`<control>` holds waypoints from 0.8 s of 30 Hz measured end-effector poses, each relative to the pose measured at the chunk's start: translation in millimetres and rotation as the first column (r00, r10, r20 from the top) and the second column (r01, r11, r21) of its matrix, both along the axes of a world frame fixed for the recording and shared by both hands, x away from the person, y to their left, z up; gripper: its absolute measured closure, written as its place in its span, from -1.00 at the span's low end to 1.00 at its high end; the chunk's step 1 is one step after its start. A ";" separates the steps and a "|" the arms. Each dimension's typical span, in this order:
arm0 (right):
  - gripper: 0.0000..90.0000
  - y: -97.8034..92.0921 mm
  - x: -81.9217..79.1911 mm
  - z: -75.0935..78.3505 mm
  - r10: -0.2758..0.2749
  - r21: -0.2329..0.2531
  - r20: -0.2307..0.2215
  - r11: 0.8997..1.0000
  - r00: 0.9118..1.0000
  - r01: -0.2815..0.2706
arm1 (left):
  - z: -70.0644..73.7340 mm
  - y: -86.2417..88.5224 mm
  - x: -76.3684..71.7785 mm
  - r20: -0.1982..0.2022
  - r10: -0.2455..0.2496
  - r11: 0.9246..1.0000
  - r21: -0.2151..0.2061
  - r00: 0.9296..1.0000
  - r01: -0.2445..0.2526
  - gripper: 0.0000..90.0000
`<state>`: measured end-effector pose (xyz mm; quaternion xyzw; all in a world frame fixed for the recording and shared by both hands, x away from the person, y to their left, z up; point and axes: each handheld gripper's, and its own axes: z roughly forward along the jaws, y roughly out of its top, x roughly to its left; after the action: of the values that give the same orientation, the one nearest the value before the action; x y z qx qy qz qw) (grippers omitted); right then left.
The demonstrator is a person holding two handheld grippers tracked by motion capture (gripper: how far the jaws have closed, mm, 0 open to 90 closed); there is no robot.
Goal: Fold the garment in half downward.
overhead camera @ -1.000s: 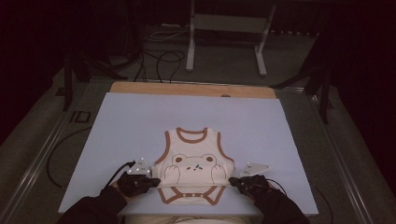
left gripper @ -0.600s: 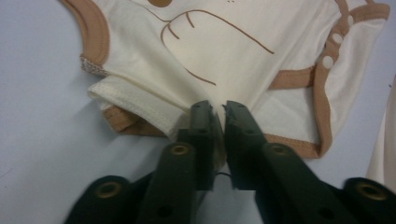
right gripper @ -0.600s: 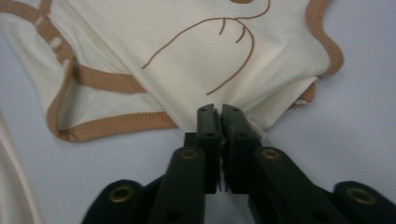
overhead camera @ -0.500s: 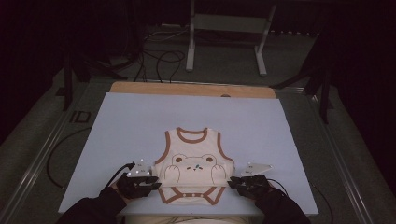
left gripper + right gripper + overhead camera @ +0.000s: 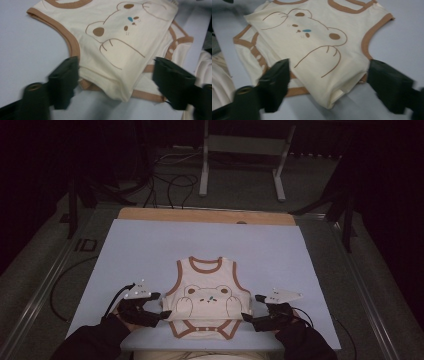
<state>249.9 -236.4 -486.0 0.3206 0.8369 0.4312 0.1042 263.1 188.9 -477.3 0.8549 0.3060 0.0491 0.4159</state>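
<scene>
From the high view, a cream sleeveless baby bodysuit with brown trim and a bear print (image 5: 204, 302) lies flat on the pale blue sheet covering the bench (image 5: 150, 245), close to the near edge and about midway between the left and right edges, neck toward the far edge. The left tool (image 5: 159, 309) sits at the garment's lower left side and the right tool (image 5: 251, 312) at its lower right side, mirrored, which reads as both lining up on matching side folds so the cloth can be handled evenly. In the left gripper view, the bodysuit (image 5: 117, 47) has its lower part doubled under, a folded corner pointing between the two black jaws; the jaws stand wide apart on either side of that corner and hold nothing. In the right gripper view, the bodysuit (image 5: 317, 47) shows the same doubled edge, its corner lying between the jaws, which are likewise spread and empty, seemingly poised to pinch it.
</scene>
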 end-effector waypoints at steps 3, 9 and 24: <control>-0.73 0.9 2.5 2.9 -0.001 -0.001 0.006 1.000 1.000 0.001 | 4.3 -0.8 3.4 0.010 -0.020 1.000 0.014 1.000 0.020 -0.81; -0.79 1.3 10.8 10.1 0.006 0.001 0.014 1.000 1.000 -0.006 | 12.1 -2.3 9.5 0.029 -0.044 0.999 0.007 0.999 0.044 -0.99; -0.79 3.0 37.8 43.4 -0.010 -0.013 0.095 1.000 0.995 0.011 | 32.0 -6.3 32.6 0.072 -0.063 0.998 -0.025 0.995 0.065 -1.00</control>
<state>287.8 -233.4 -442.6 0.3032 0.8322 0.4400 0.1483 295.7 182.6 -445.4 0.8563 0.2643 0.0620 0.4393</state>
